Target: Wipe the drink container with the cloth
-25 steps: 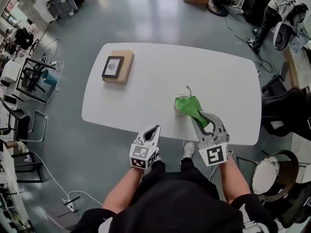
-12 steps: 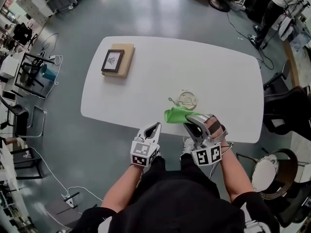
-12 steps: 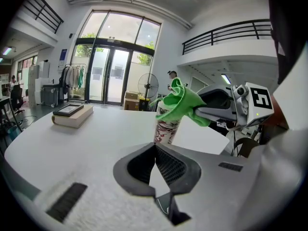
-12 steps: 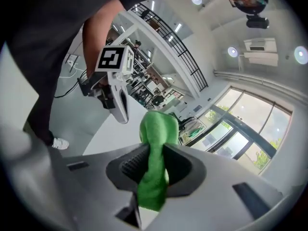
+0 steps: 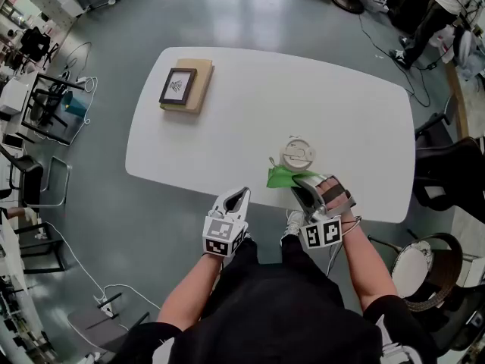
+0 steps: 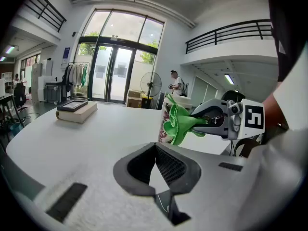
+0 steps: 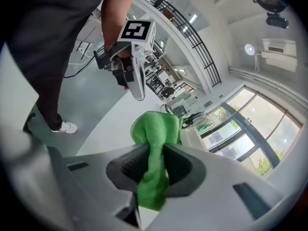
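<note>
A white lidded drink cup [image 5: 296, 154] with a printed side [image 6: 165, 124] stands near the front edge of the white table [image 5: 250, 105]. My right gripper [image 5: 300, 183] is shut on a green cloth [image 5: 281, 177], which presses against the cup's near side. The cloth [image 6: 179, 124] covers part of the cup in the left gripper view, and in the right gripper view the cloth [image 7: 155, 143] bulges between the jaws of the right gripper [image 7: 154, 154]. My left gripper [image 5: 240, 196] hovers at the table's front edge, left of the cup, jaws together and empty [image 6: 154, 150].
A framed picture on a tan book [image 5: 185, 90] lies at the table's far left corner. Black chairs [image 5: 447, 165] stand to the right of the table, and a person [image 5: 439, 2] stands far off at the upper right. Grey floor surrounds the table.
The right gripper has drawn the cloth off the top of the cup, toward me, and down onto its near side, so the lid shows. The left gripper has barely moved.
</note>
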